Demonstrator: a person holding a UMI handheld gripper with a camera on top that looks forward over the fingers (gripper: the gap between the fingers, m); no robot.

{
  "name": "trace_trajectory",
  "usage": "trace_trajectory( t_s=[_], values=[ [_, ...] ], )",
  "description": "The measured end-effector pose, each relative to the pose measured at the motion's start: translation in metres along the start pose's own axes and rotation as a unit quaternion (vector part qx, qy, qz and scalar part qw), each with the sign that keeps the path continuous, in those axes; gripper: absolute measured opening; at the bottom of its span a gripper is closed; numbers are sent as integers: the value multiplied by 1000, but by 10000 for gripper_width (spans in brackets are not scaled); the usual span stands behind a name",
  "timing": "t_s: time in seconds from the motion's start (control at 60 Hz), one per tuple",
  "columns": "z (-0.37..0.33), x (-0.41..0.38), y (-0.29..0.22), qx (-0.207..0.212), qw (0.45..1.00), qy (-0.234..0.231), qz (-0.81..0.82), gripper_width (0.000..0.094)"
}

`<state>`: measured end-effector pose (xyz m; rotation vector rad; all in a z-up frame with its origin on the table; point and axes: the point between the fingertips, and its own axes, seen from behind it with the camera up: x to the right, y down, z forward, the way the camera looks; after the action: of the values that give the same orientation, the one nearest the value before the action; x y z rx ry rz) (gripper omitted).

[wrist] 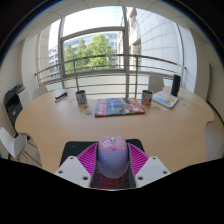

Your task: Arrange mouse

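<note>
A pale lavender mouse (111, 156) sits between the fingers of my gripper (111, 165). The pink pads (88, 158) press on its left and right sides, so the gripper is shut on it. Under and around the mouse is a black mouse mat (72, 150) at the near edge of the round wooden table (60, 125). I cannot tell whether the mouse rests on the mat or is held just above it.
Beyond the fingers, at the far side of the table, lie a colourful magazine (119, 106), two cups (81, 98) (146, 97), a small dark device (61, 97) and a notebook (165, 100). A black chair (14, 100) stands at the left. Windows are behind.
</note>
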<state>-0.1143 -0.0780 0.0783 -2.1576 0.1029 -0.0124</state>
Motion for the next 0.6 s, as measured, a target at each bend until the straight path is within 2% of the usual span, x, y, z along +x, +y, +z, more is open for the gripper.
trace_trajectory(
  t_s=[0.117, 0.3, 0.417, 0.45, 0.6],
  values=[
    [30, -14, 50, -40, 999, 10, -8, 487],
    [40, -23, 83, -74, 997, 11, 3, 595],
    [24, -27, 78, -74, 997, 15, -3, 859],
    [15, -27, 73, -69, 997, 19, -4, 831],
    [-43, -34, 47, -43, 999, 29, -17, 843]
  ],
)
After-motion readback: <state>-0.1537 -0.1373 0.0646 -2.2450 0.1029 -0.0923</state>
